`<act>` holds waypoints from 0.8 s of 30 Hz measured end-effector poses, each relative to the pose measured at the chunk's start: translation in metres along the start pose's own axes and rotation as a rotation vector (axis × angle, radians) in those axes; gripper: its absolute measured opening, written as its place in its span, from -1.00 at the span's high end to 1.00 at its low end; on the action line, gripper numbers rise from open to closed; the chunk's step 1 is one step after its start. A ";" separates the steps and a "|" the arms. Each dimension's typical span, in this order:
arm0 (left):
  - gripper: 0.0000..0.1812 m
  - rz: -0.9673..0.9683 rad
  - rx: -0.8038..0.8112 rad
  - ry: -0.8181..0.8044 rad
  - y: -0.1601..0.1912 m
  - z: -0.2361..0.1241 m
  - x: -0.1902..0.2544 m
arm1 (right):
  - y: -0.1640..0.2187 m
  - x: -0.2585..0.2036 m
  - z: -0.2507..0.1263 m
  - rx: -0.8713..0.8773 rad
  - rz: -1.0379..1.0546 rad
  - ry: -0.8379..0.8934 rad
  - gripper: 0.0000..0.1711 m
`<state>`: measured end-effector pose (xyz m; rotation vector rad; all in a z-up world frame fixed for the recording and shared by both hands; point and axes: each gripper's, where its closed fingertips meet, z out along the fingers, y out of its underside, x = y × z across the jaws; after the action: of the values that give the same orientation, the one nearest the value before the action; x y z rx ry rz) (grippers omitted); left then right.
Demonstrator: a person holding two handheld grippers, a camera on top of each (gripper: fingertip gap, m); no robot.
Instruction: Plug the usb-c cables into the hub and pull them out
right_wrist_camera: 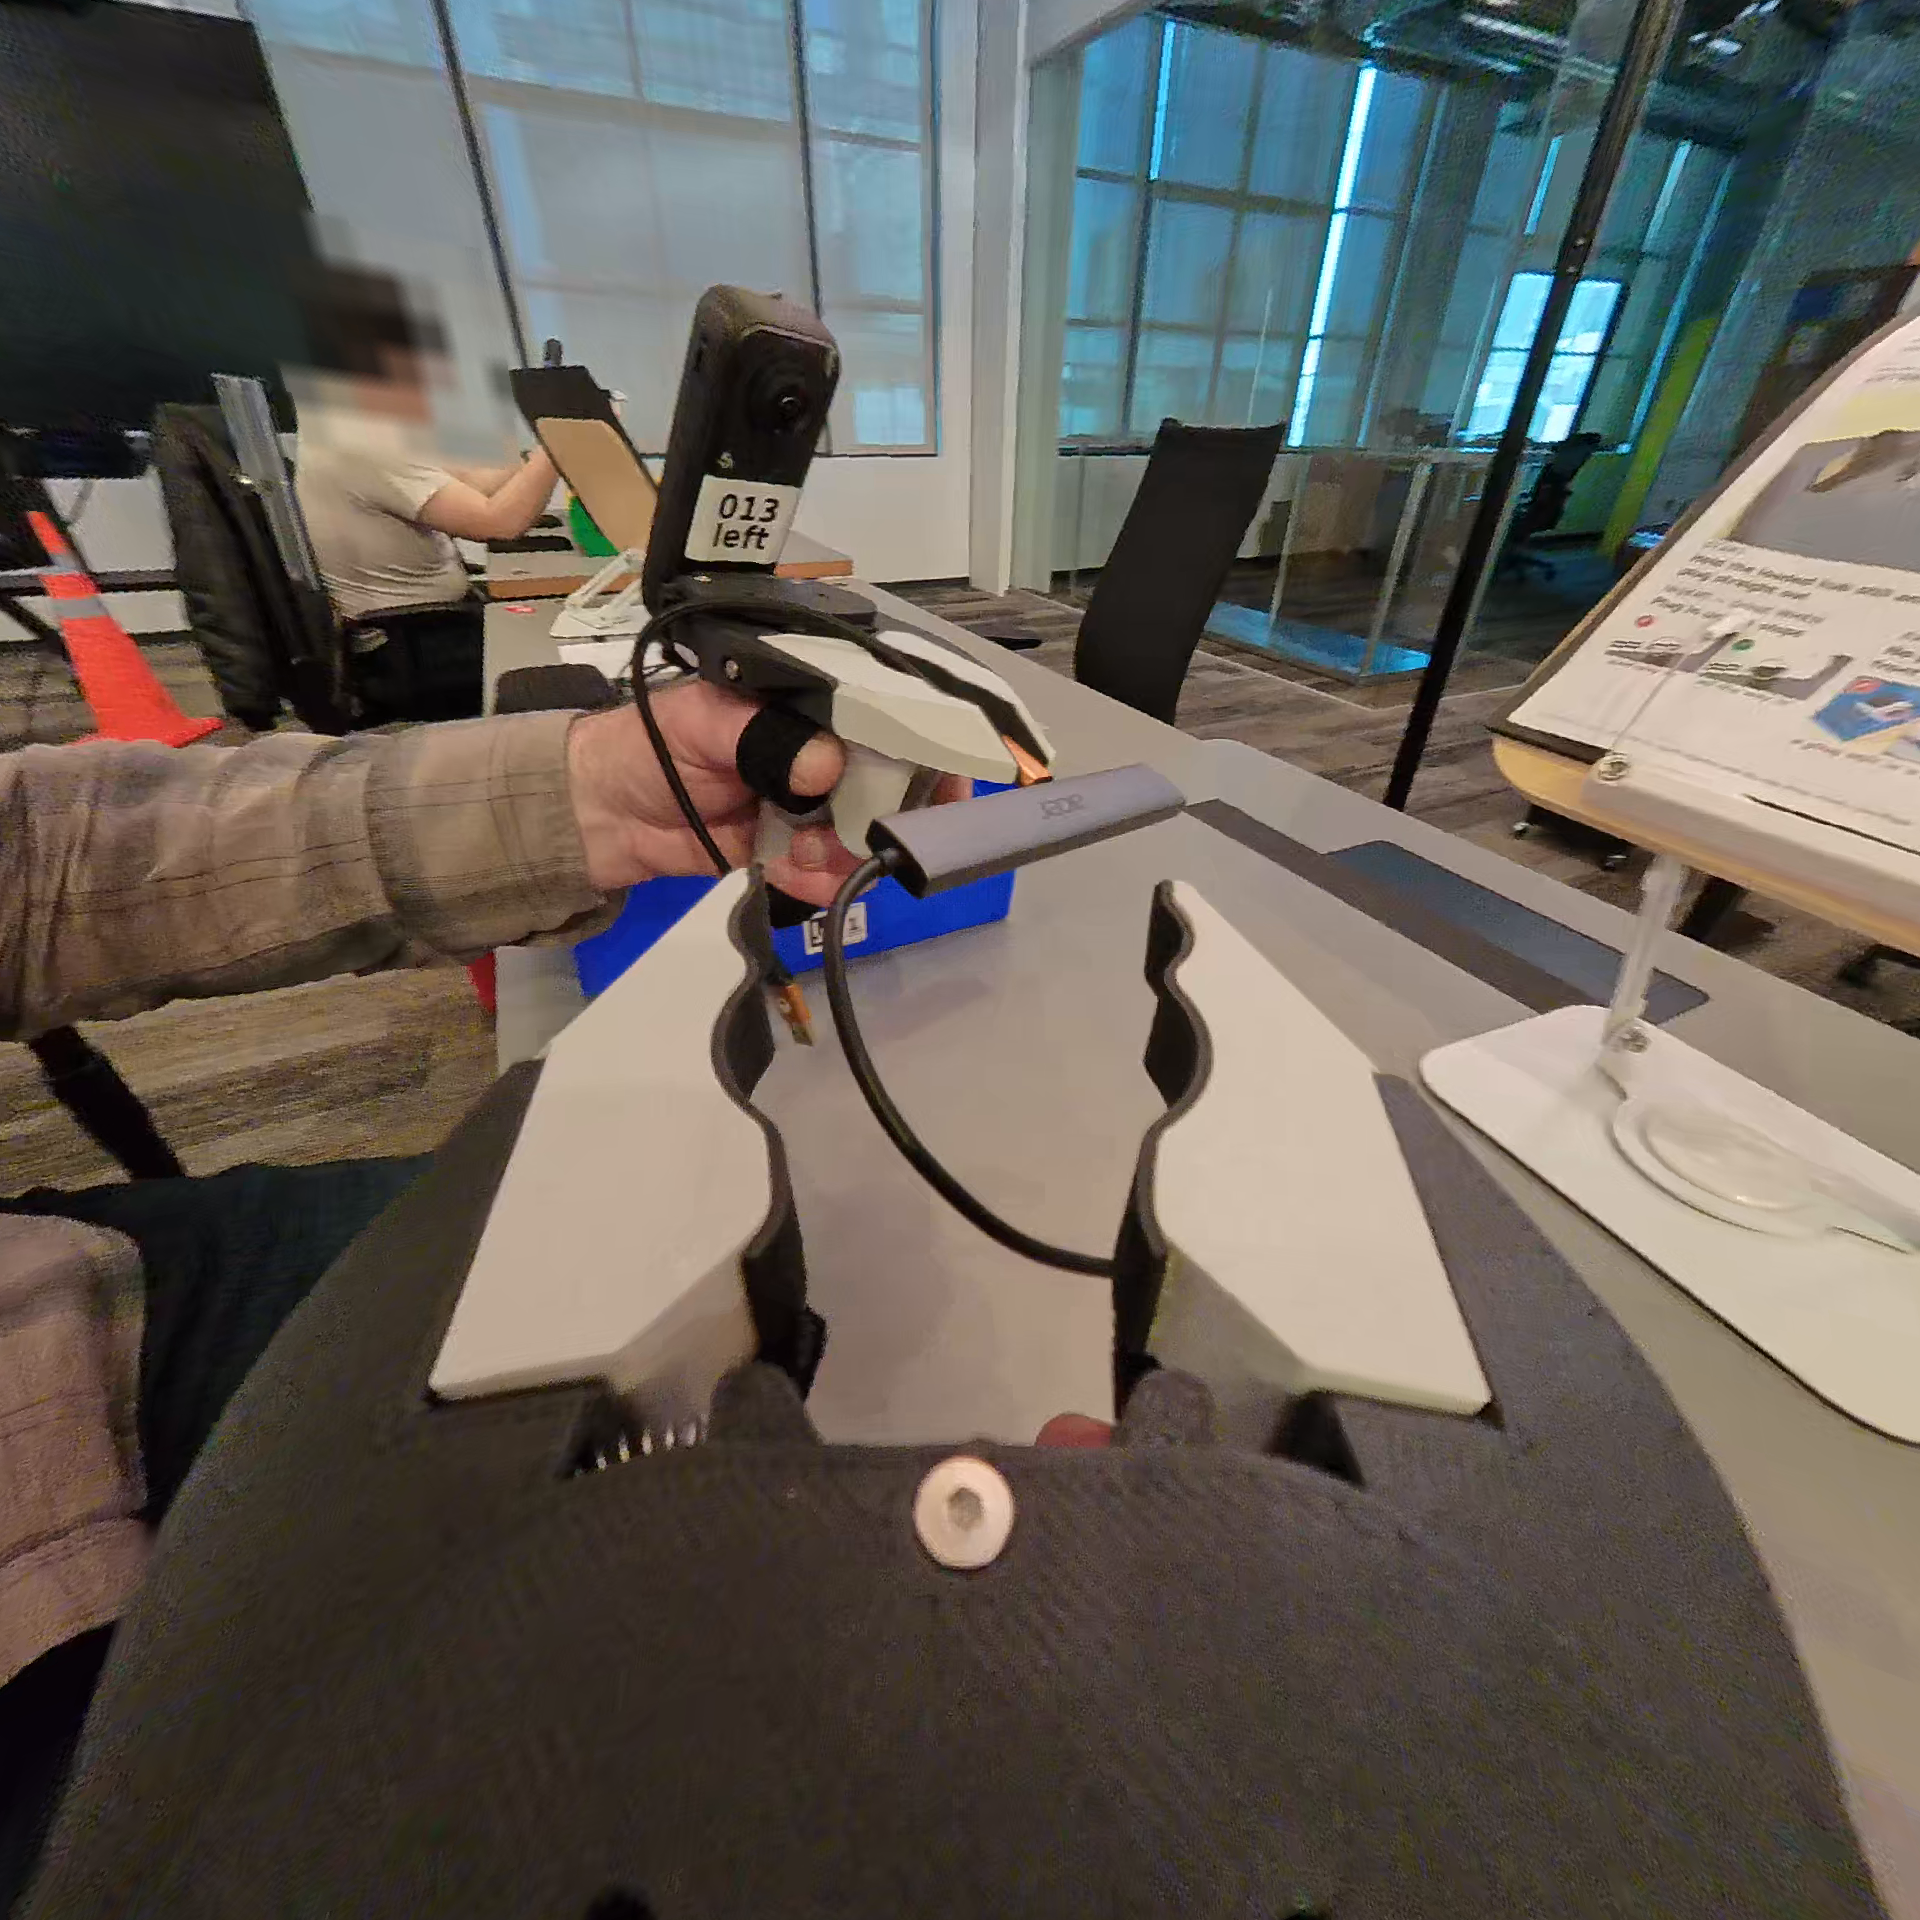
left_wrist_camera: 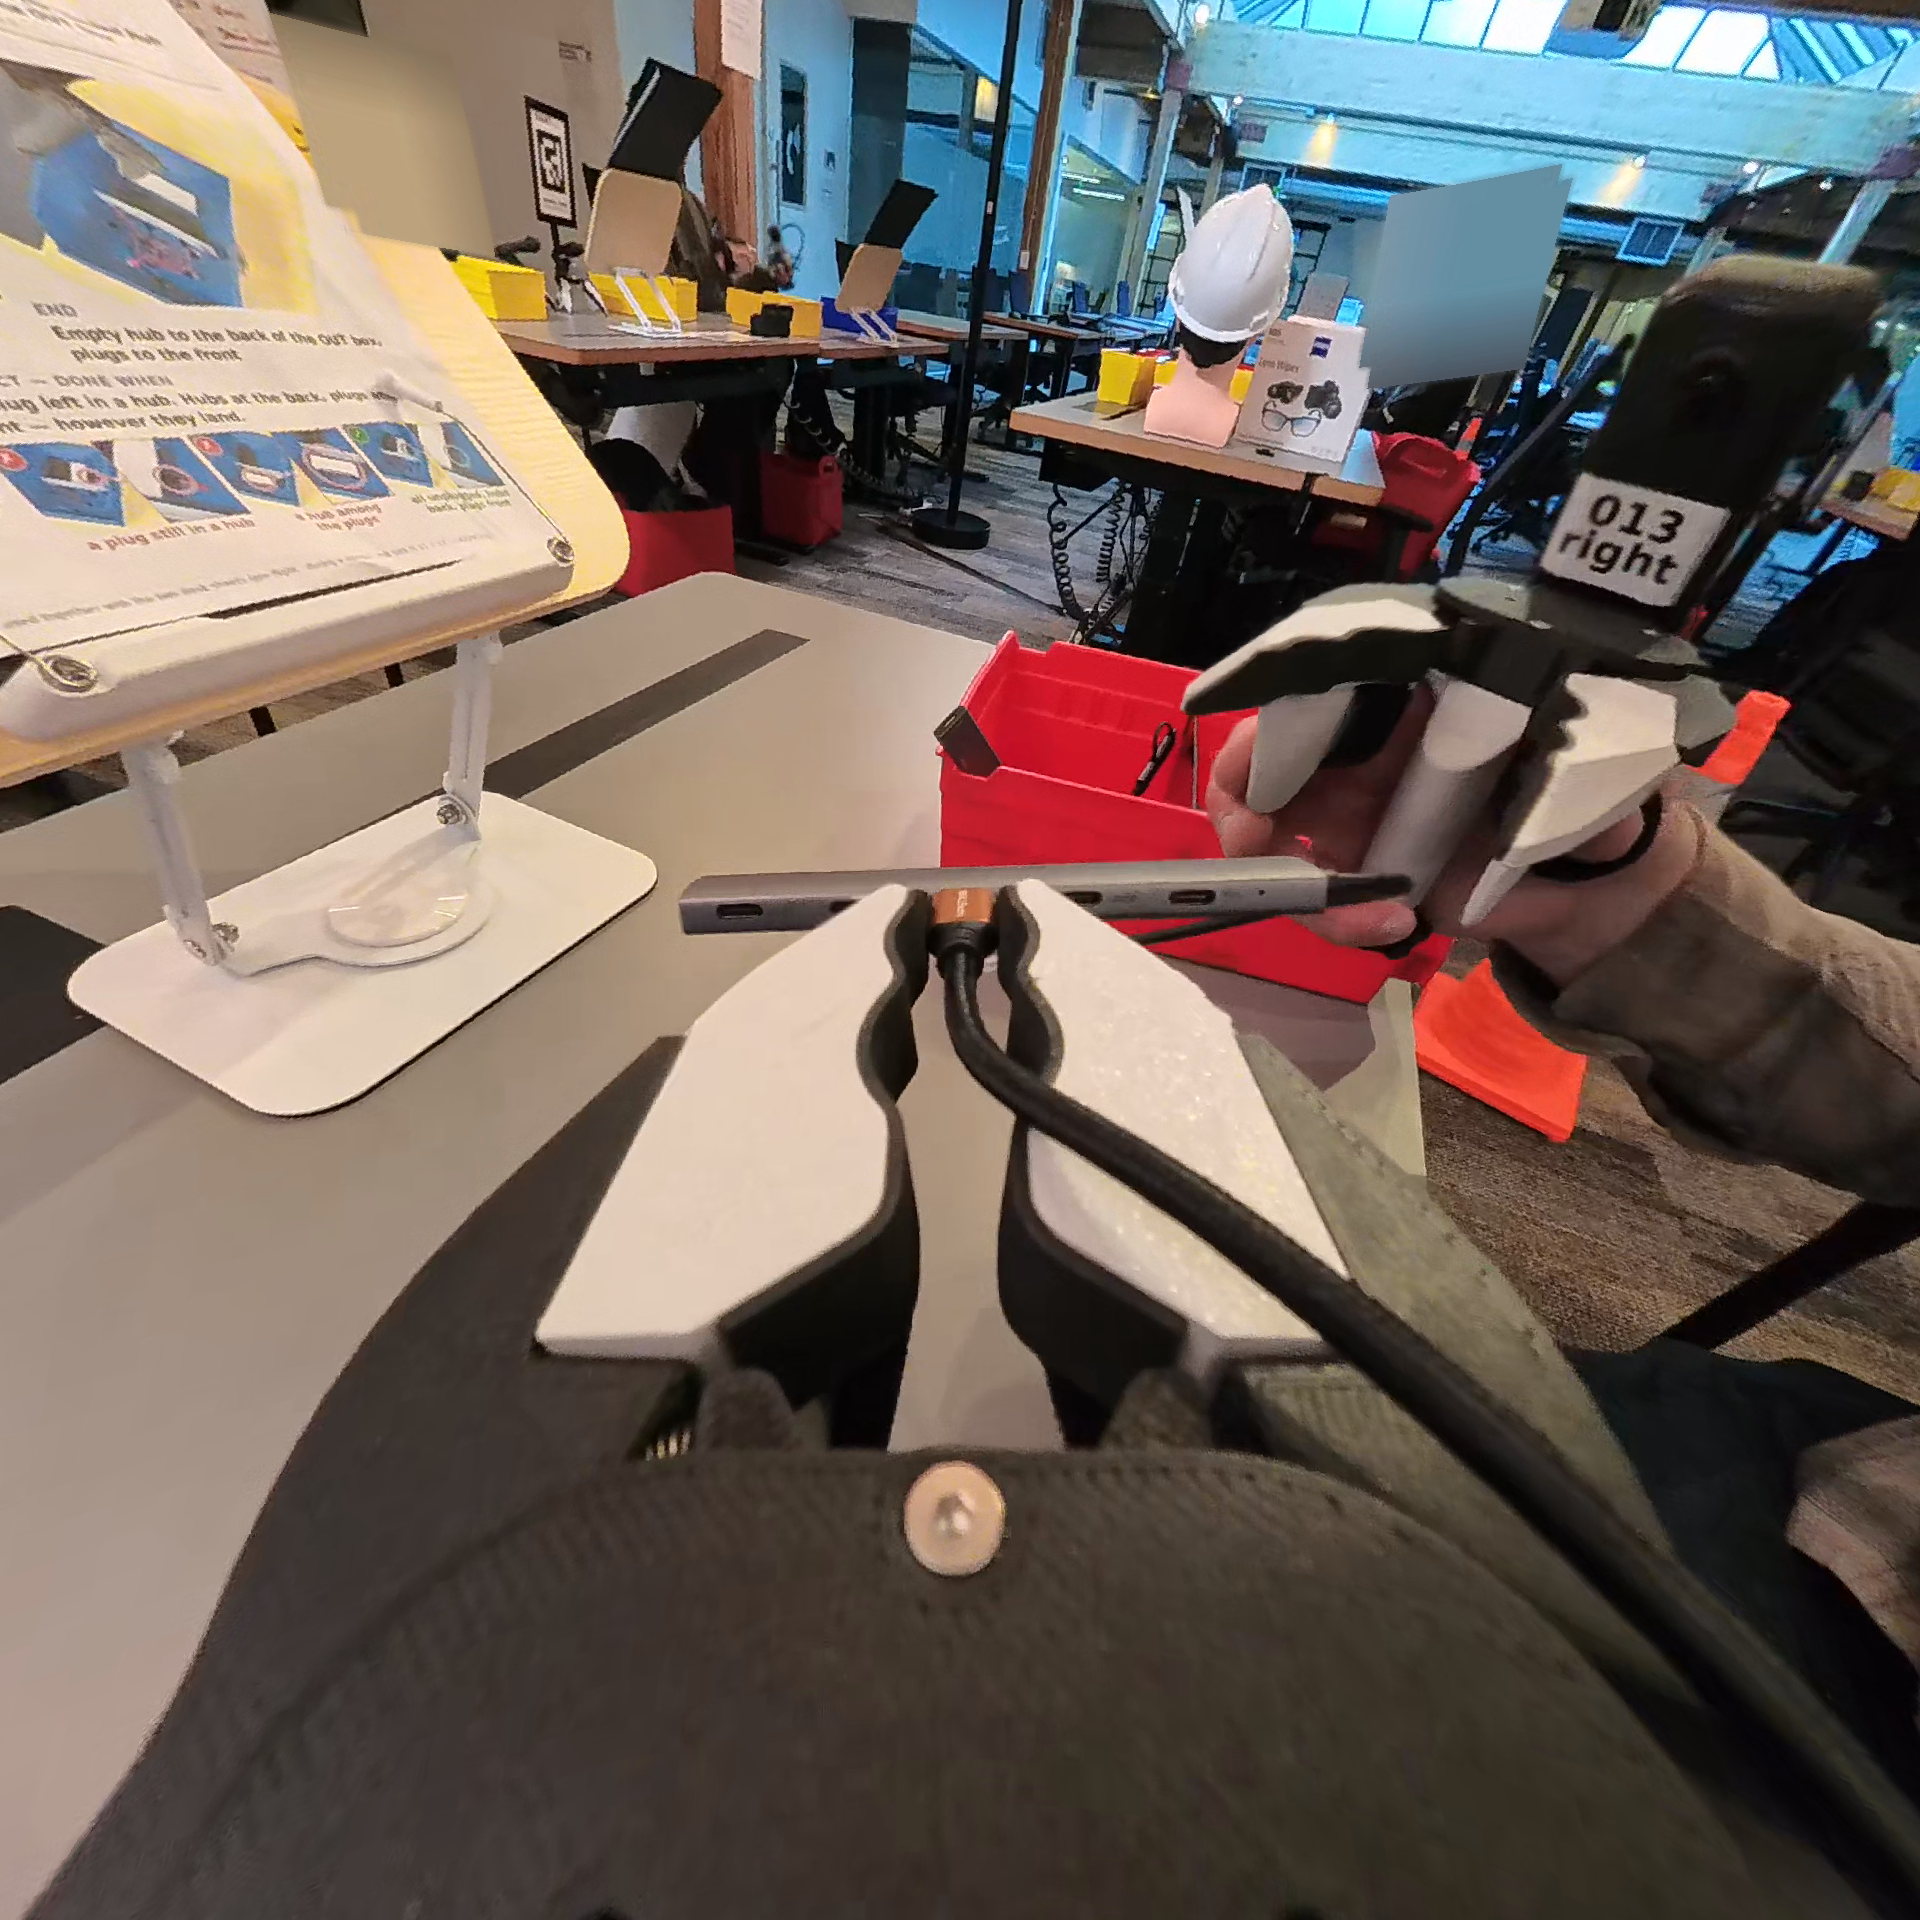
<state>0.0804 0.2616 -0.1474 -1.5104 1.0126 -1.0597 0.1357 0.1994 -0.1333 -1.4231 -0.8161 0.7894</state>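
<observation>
My left gripper [left_wrist_camera: 961,896] is shut on a copper-coloured USB-C plug [left_wrist_camera: 963,920] set into the side of the slim grey hub [left_wrist_camera: 1174,891]. The plug's black cable [left_wrist_camera: 1049,1101] runs back to the right. The hub hangs level above the grey table [left_wrist_camera: 644,748]. My right gripper [right_wrist_camera: 956,904] is open, its fingers spread on either side of the hub's cable end [right_wrist_camera: 904,847]. It touches nothing. The hub's own black cable [right_wrist_camera: 883,1101] loops down behind my right finger. A second copper plug [right_wrist_camera: 796,1013] dangles below the left gripper [right_wrist_camera: 1023,764].
A red bin [left_wrist_camera: 1070,800] stands behind the hub, a blue bin [right_wrist_camera: 935,904] beyond the left gripper. A white stand with an instruction sheet [left_wrist_camera: 364,935] occupies the table's left side. Orange cones [left_wrist_camera: 1496,1049] stand on the floor. A person sits at a far desk [right_wrist_camera: 374,520]. The gap from one gripper's tips to the other's is roughly 9 cm.
</observation>
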 end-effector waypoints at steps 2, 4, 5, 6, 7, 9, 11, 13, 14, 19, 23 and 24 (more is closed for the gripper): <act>0.87 0.006 -0.004 0.017 0.001 0.000 0.003 | 0.002 -0.004 0.004 -0.021 -0.033 -0.014 0.21; 0.87 0.006 -0.016 0.039 0.003 0.000 0.006 | 0.004 -0.008 0.007 -0.054 -0.105 -0.019 0.20; 0.87 0.004 -0.021 0.051 0.004 0.001 0.008 | 0.005 -0.011 0.009 -0.073 -0.134 -0.030 0.17; 0.87 0.000 -0.023 0.062 0.005 0.001 0.010 | 0.003 -0.012 0.010 -0.078 -0.151 -0.038 0.14; 0.87 -0.006 -0.025 0.080 0.005 0.001 0.012 | 0.000 -0.013 0.010 -0.068 -0.151 -0.045 0.14; 0.87 -0.014 -0.023 0.102 0.004 0.000 0.014 | -0.009 -0.010 0.008 -0.028 -0.104 -0.052 0.21; 0.87 -0.027 -0.010 0.122 0.001 -0.003 0.016 | -0.026 -0.003 0.002 0.065 -0.019 -0.051 0.29; 0.87 -0.046 0.012 0.137 -0.003 -0.007 0.015 | -0.042 0.013 -0.007 0.158 0.053 0.007 0.37; 0.87 -0.055 0.019 0.149 -0.004 -0.009 0.016 | -0.044 0.024 -0.011 0.165 0.039 0.073 0.50; 0.87 -0.088 0.031 0.225 -0.008 -0.016 0.023 | -0.020 0.043 0.001 -0.044 -0.344 0.256 0.64; 0.87 -0.100 0.032 0.258 -0.010 -0.012 0.032 | -0.004 0.031 0.021 -0.145 -0.612 0.248 0.57; 0.87 -0.103 0.031 0.265 -0.010 -0.011 0.034 | -0.001 0.027 0.025 -0.166 -0.680 0.244 0.55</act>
<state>0.0798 0.2280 -0.1317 -1.4349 1.1019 -1.3697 0.1280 0.2358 -0.1327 -1.2322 -1.1002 0.0287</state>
